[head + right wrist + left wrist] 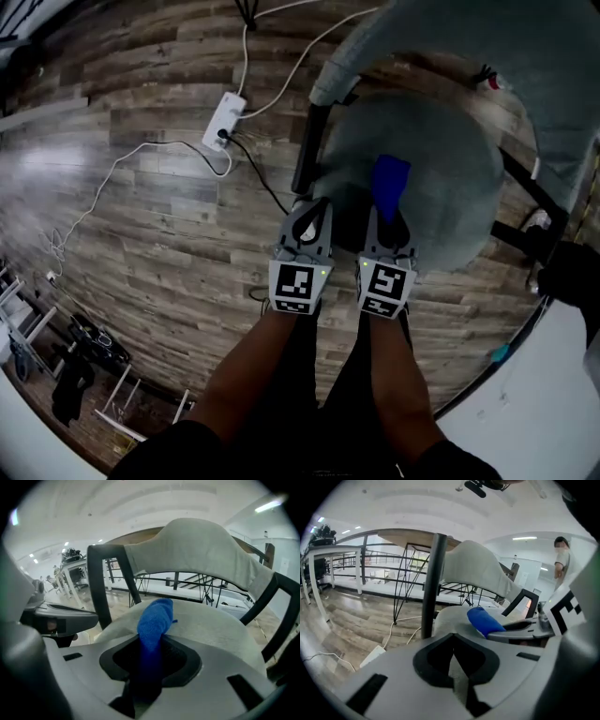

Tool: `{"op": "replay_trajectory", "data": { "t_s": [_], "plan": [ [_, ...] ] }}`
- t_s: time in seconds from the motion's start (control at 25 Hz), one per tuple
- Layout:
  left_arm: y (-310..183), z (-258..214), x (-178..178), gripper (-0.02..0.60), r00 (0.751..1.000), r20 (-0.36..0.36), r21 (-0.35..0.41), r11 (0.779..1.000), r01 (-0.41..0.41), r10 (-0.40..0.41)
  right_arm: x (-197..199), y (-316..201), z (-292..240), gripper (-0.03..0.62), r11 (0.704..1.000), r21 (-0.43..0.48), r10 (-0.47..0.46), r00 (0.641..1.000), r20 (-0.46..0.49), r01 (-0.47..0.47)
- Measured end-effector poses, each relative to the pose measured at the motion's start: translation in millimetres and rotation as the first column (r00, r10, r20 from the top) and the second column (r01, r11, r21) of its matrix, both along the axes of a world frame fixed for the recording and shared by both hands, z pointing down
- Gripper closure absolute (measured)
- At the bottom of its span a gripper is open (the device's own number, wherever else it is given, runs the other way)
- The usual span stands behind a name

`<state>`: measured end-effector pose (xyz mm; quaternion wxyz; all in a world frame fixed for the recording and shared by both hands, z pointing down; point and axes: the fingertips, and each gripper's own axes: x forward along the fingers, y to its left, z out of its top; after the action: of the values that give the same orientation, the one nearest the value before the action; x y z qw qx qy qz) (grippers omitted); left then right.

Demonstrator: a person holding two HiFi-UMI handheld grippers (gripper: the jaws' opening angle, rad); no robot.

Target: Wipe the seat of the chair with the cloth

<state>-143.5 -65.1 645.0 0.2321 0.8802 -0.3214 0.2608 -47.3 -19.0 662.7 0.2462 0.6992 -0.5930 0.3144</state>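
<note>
My right claw (386, 225) is clenched on the blue cloth (391, 181), which sticks out over the chair's grey seat (445, 169). My left claw (312, 217) is closed on nothing, at the seat's edge.

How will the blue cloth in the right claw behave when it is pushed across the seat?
Probably floppy: the blue cloth sticks out of the right claw as a soft roll, so it should bunch and fold rather than stay flat. Its fuzzy pile likely drags on the fabric seat rather than sliding. It looks light.
</note>
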Motion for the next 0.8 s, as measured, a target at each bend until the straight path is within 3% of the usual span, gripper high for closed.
{"op": "replay_trajectory", "data": {
  "t_s": [0.44, 0.64, 0.8],
  "plan": [
    [-16.4, 9.4, -56.9, 0.575, 0.999, 0.032, 0.007, 1.000, 0.017, -0.017, -103.2, -26.2, 10.7, 0.480, 0.992, 0.019, -0.128, 0.989, 0.071, 0.127],
    [-26.9, 15.6, -75.5, 0.575, 0.996, 0.069, 0.018, 0.998, 0.055, -0.056, -111.0, -20.7, 16.0, 0.480, 0.992, -0.005, -0.127, 0.989, 0.074, 0.127],
    [-16.5, 16.1, -66.7, 0.575, 0.996, 0.065, 0.015, 0.998, 0.057, -0.058, -100.6, -10.0, 14.9, 0.480, 0.995, -0.007, -0.100, 0.992, 0.071, 0.101]
  ]
}}
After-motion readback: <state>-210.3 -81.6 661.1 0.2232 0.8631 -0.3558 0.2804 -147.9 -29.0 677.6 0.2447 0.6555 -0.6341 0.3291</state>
